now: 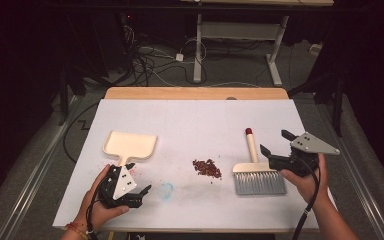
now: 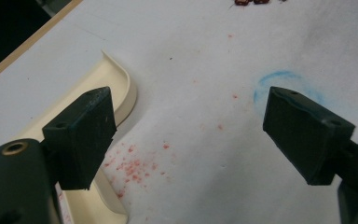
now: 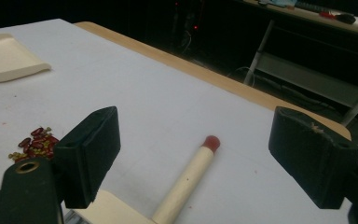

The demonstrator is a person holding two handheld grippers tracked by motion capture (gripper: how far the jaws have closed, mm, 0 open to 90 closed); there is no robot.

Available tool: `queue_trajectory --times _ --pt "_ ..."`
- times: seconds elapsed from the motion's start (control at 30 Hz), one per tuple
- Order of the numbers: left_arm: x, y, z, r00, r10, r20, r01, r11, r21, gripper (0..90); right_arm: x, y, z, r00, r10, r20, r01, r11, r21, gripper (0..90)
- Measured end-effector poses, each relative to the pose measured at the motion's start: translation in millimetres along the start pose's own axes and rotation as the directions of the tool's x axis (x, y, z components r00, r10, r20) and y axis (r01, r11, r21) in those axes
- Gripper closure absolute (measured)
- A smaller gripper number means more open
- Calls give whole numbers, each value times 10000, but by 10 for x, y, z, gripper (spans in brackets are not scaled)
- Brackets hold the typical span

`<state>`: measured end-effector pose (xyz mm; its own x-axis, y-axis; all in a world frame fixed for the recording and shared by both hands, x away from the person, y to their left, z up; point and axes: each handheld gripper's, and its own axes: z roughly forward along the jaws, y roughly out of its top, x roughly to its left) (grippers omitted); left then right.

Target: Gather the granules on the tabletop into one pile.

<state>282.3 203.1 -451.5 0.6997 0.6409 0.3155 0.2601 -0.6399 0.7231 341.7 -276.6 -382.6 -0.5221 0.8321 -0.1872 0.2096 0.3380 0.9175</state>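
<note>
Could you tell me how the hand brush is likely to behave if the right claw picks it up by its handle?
The brush handle looks round and smooth, so it may twist or slip in the open right claw. The wide bristle head probably makes it head-heavy, so it could droop. The bristles should flex; the handle looks stiff.

dustpan [image 1: 130, 145] cream | brush [image 1: 257, 172] cream, red tip, grey bristles | beans [image 1: 207, 168] dk red

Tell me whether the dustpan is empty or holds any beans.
Empty. The cream dustpan lies bare on the table; the beans sit in a pile apart, right of it.
</note>
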Motion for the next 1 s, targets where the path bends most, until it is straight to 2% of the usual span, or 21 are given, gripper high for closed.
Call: queue_trajectory --times 0.17,0.37,0.5,0.77,1.0 --pt "-10 0 7 10000 21 49 -21 10000 22 166 59 -4 -53 9997 -60 -229 59 10000 -42 178" --pt "-37 4 20 9998 130 144 -131 9999 77 166 122 -24 -115 9993 -359 -90 357 9992 -156 193" --pt "-41 5 23 9998 137 169 -138 9999 83 166 155 -44 -166 9988 -427 -219 421 9988 -251 201" --pt "-51 6 29 9997 154 212 -156 9998 100 165 209 -144 -222 9979 -482 -432 467 9983 -345 202" --pt "-58 6 41 9995 171 253 -175 9997 147 166 262 -236 -234 9955 -808 -493 796 9965 -254 194"
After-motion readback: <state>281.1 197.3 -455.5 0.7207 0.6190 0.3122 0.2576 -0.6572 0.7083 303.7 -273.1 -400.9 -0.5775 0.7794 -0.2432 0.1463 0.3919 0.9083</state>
